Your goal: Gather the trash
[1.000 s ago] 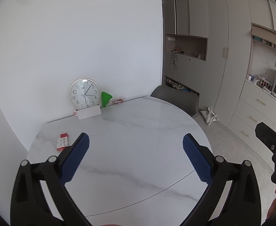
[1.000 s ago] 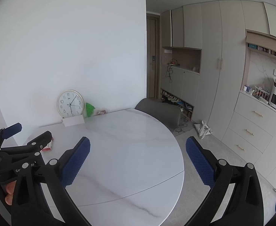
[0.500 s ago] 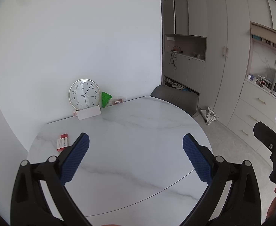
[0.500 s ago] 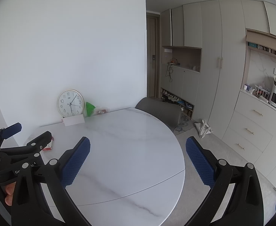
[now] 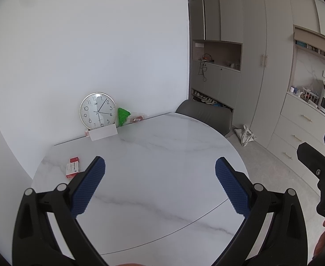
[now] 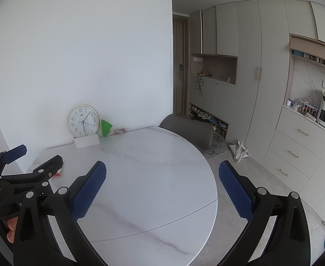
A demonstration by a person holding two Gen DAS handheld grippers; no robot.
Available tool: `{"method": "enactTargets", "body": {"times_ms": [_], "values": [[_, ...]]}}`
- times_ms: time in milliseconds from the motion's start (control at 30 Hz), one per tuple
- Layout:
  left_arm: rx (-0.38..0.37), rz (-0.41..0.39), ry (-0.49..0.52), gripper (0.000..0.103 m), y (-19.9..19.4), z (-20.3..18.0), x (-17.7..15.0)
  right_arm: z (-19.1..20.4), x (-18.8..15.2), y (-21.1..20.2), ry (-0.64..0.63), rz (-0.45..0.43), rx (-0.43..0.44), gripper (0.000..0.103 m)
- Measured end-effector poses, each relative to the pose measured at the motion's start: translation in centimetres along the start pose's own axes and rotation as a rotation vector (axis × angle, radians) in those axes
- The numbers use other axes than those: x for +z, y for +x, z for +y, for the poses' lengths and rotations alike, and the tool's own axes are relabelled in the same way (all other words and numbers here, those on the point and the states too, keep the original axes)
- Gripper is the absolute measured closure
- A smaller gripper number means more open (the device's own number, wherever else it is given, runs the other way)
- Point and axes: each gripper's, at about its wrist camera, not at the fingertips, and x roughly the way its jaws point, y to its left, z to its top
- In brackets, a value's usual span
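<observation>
A round white marble table [image 5: 162,166] stands against the wall. A small red and white box [image 5: 73,168] lies near its left edge. A green bag [image 5: 123,115] and a clear wrapper with a red label [image 5: 136,119] lie at the back by the wall; they also show in the right wrist view: the green bag [image 6: 105,127] and the wrapper [image 6: 119,130]. My left gripper [image 5: 160,185] is open and empty above the table's near side. My right gripper [image 6: 162,188] is open and empty, to the right of the left one.
A round clock [image 5: 98,111] leans on the wall behind a white card [image 5: 103,132]. A grey chair [image 5: 205,116] stands at the table's far right. Cabinets and drawers [image 6: 295,153] line the right wall, with a white bag [image 6: 240,151] on the floor.
</observation>
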Motion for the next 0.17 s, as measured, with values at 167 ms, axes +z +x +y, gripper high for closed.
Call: {"method": "enactTargets", "body": {"times_ms": [167], "values": [[0.000, 0.000, -0.002, 0.008, 0.02, 0.03, 0.02, 0.02, -0.15, -0.12, -0.001, 0.000, 0.000, 0.002]]}}
